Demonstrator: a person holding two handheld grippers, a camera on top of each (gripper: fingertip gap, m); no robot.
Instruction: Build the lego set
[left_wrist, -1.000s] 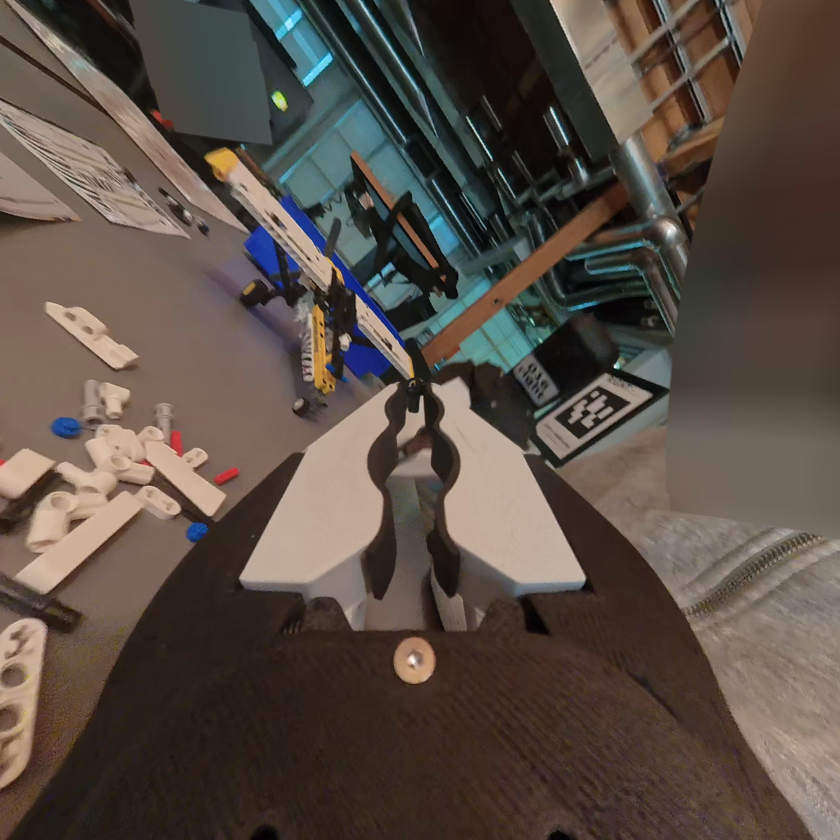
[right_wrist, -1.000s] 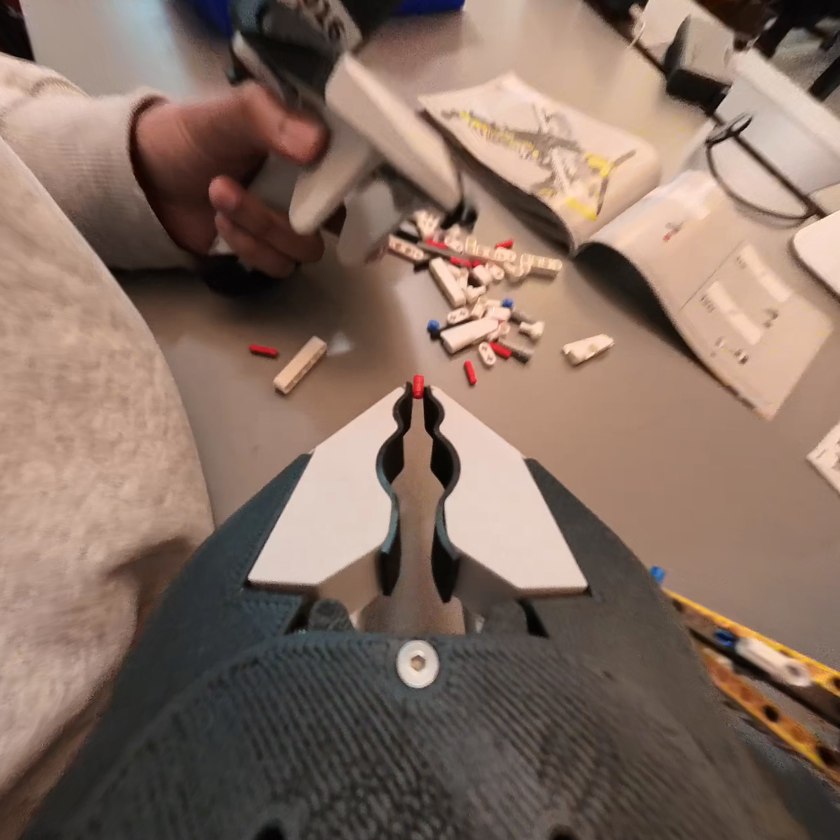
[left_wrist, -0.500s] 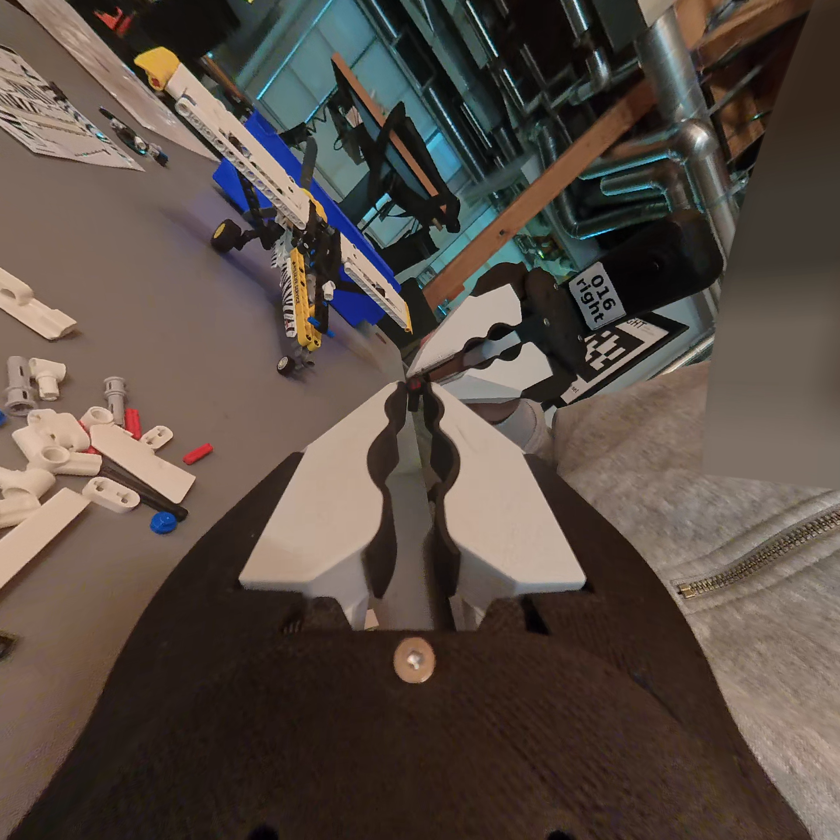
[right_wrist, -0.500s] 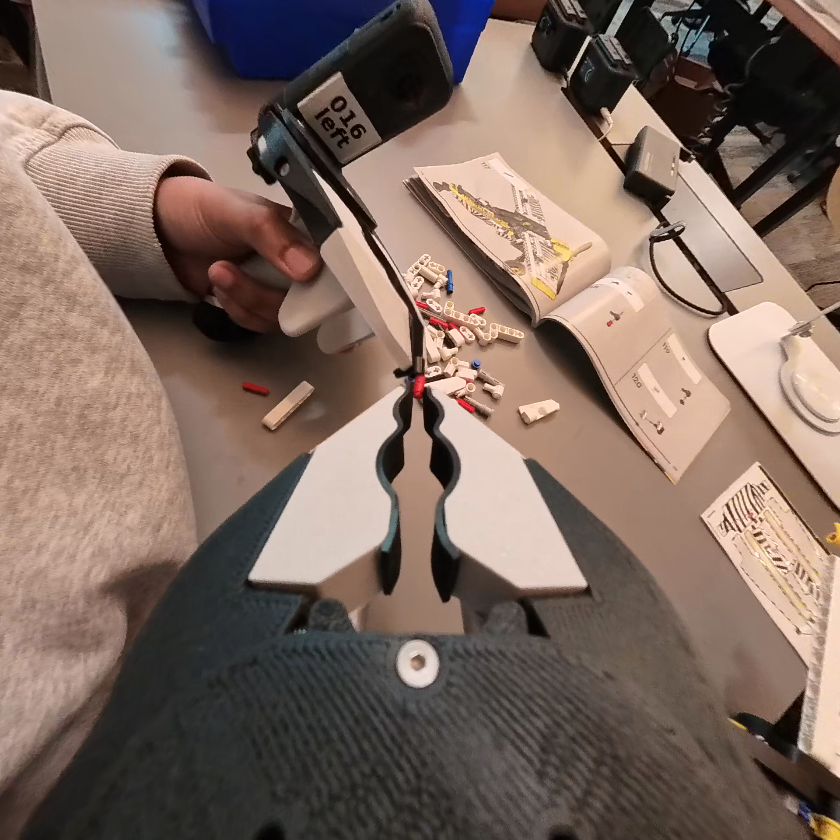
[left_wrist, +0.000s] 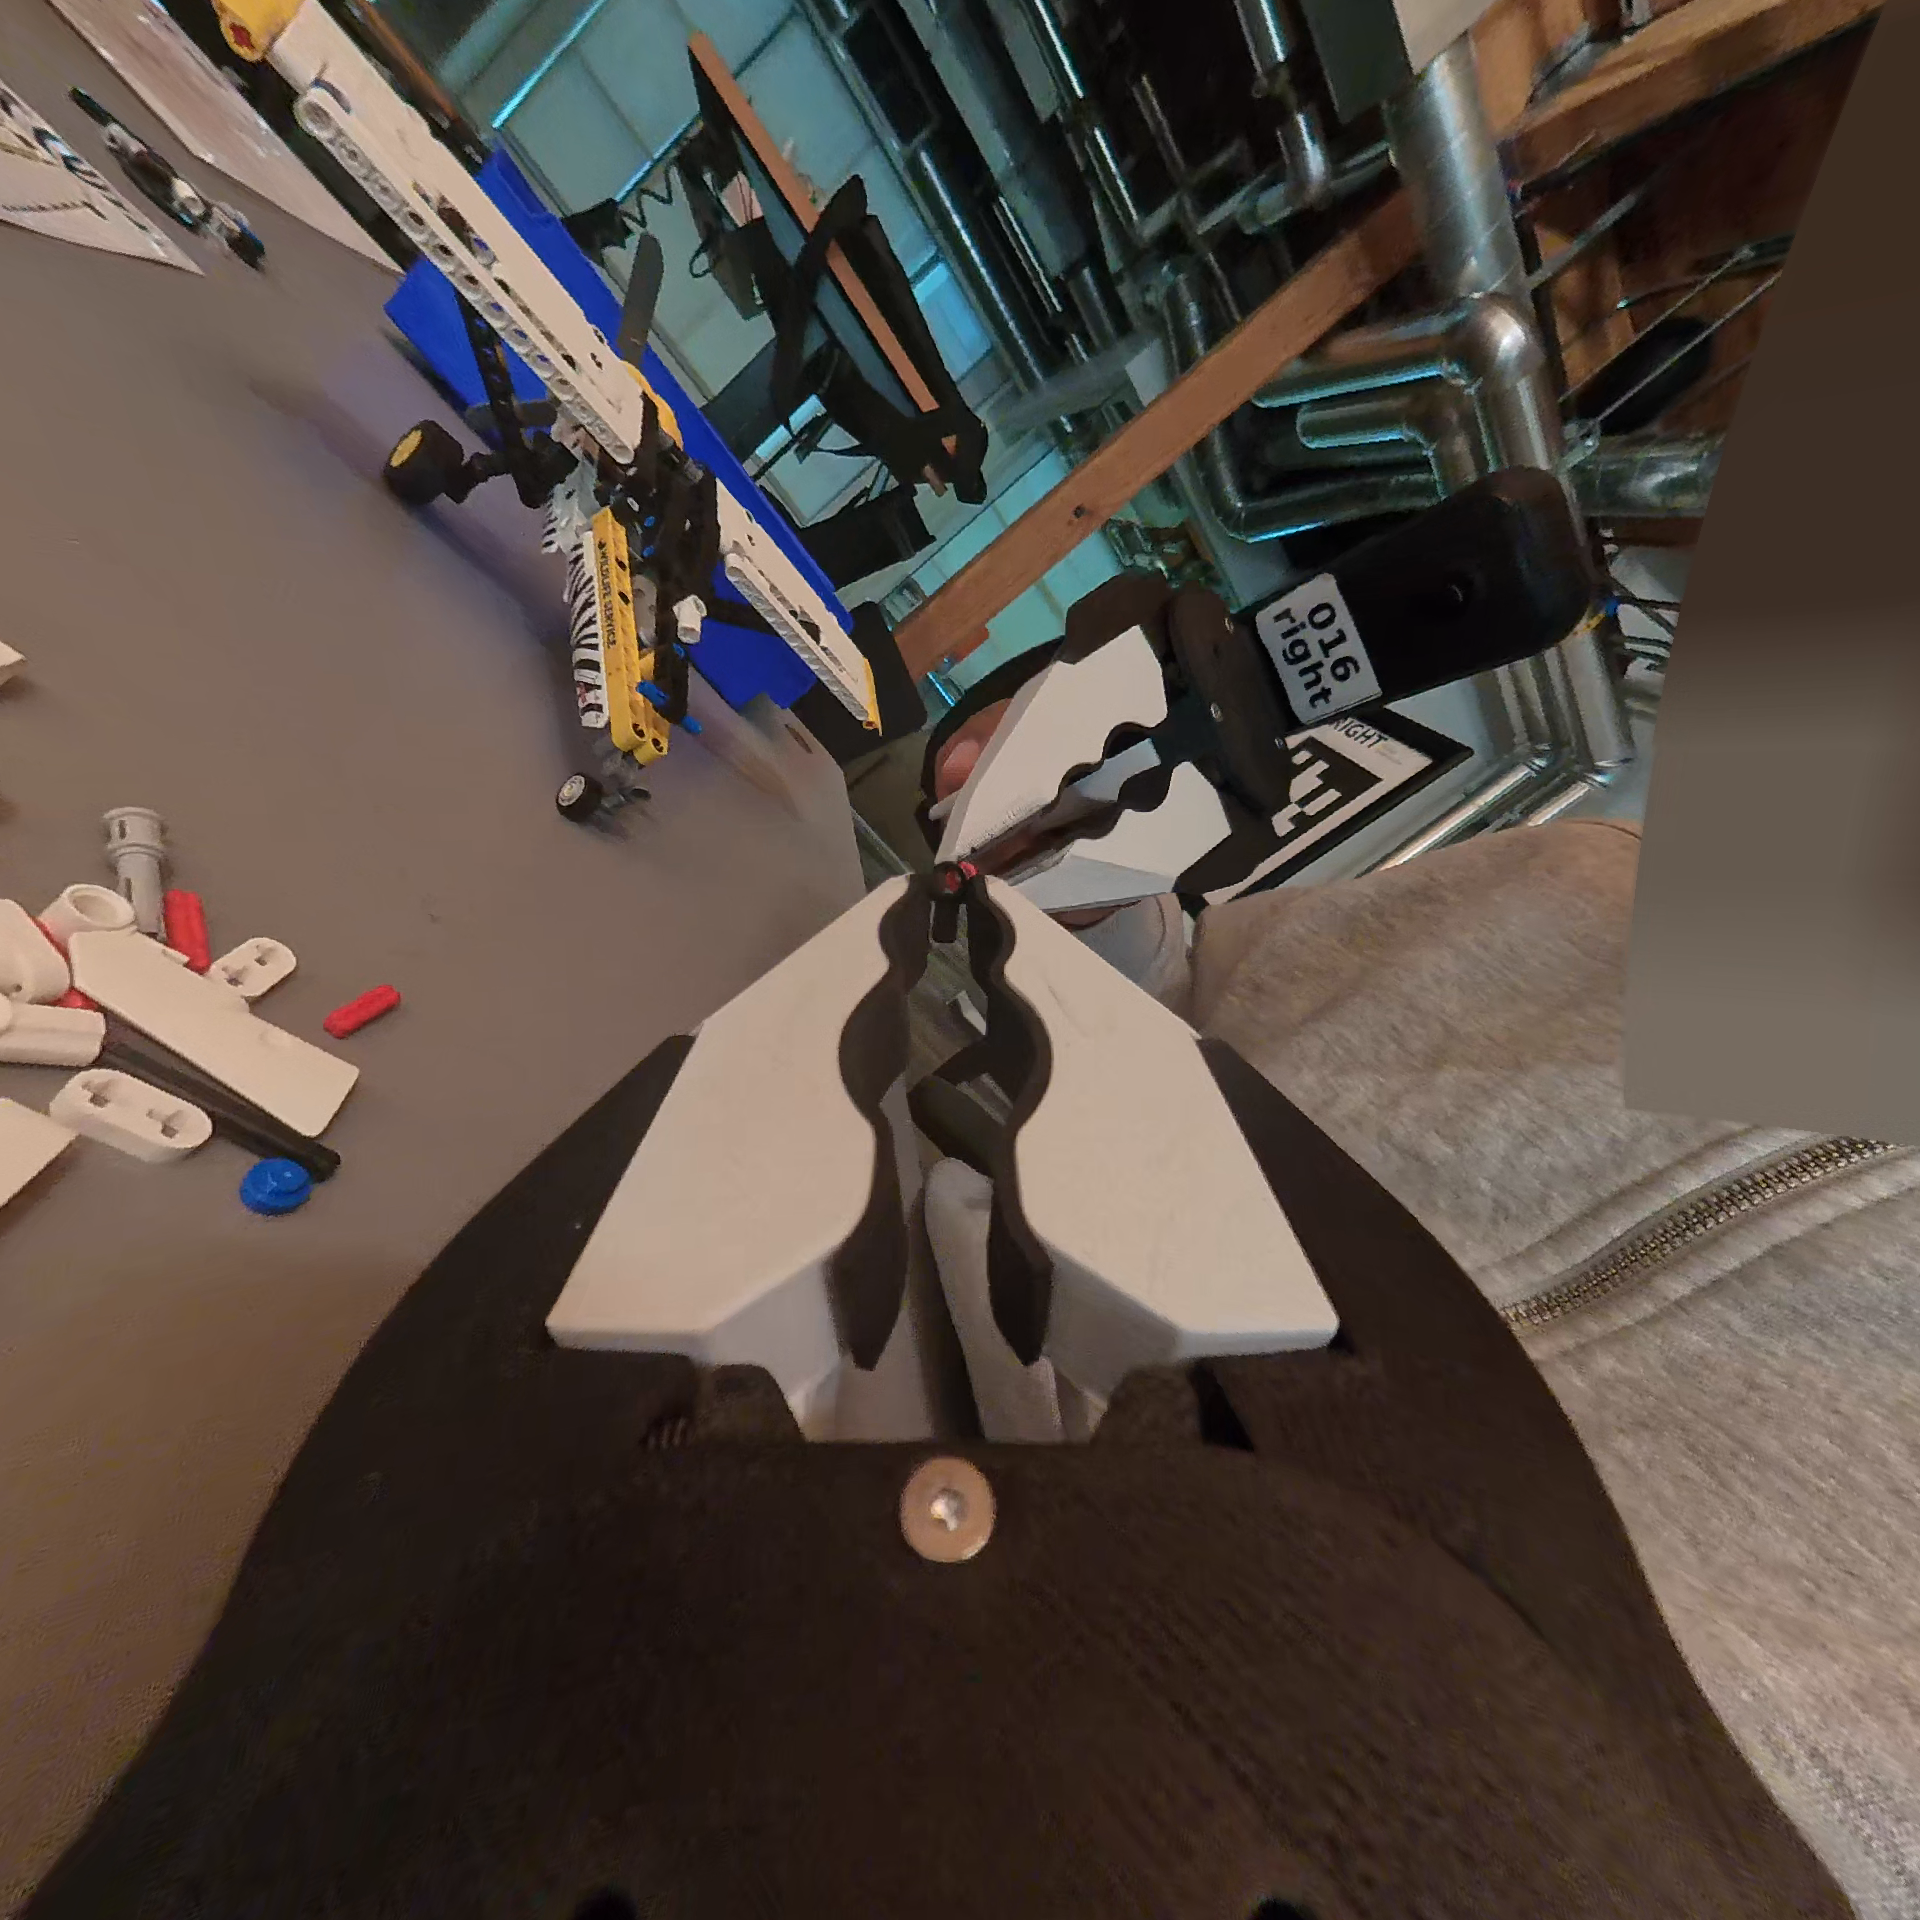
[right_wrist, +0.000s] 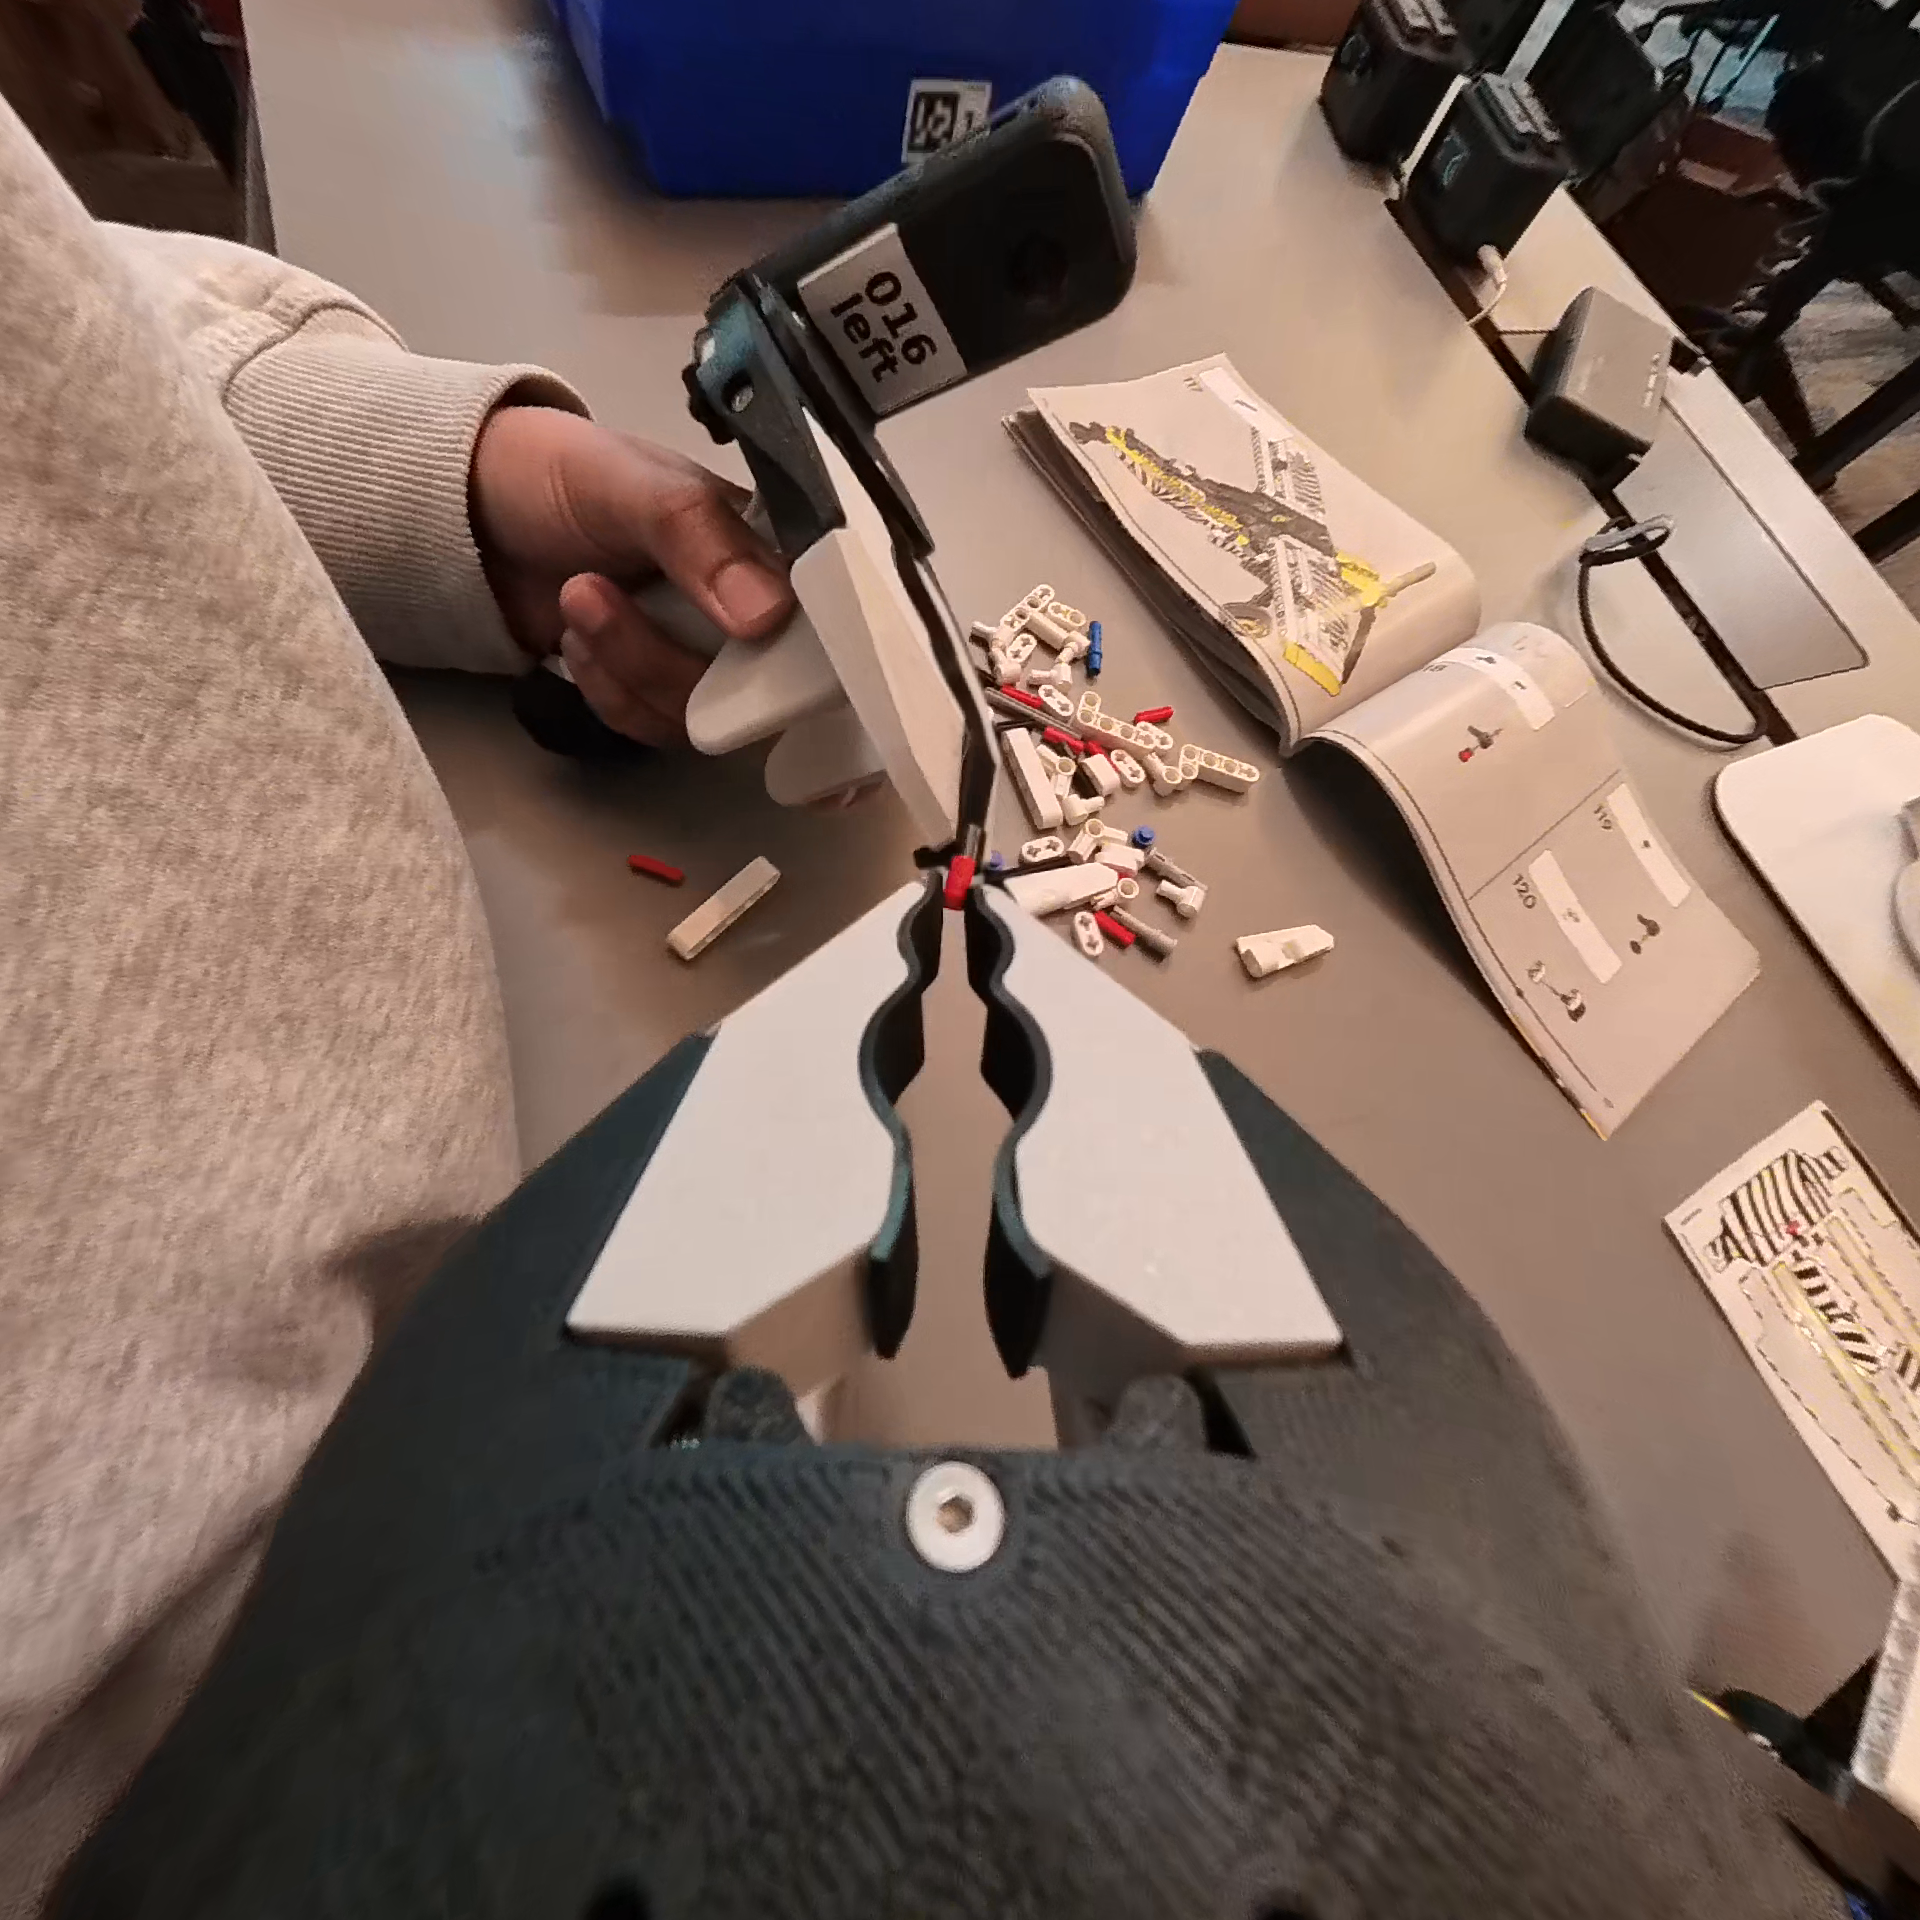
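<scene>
My left gripper is shut on a small black piece, held up off the grey table. My right gripper is shut on a short red pin. The two grippers meet tip to tip, and the red pin touches the black piece. In the right wrist view the left gripper comes down from above, with a hand on its handle. In the left wrist view the right gripper comes in from the right. The partly built white, yellow and black model stands further back on the table.
A pile of loose white, red and blue parts lies on the table beyond the tips and also shows in the left wrist view. An open instruction booklet, a sticker sheet and a blue bin lie around.
Both grippers rose and came together. The red pin, apart from the left gripper a second ago, now touches the black piece at its tips.
</scene>
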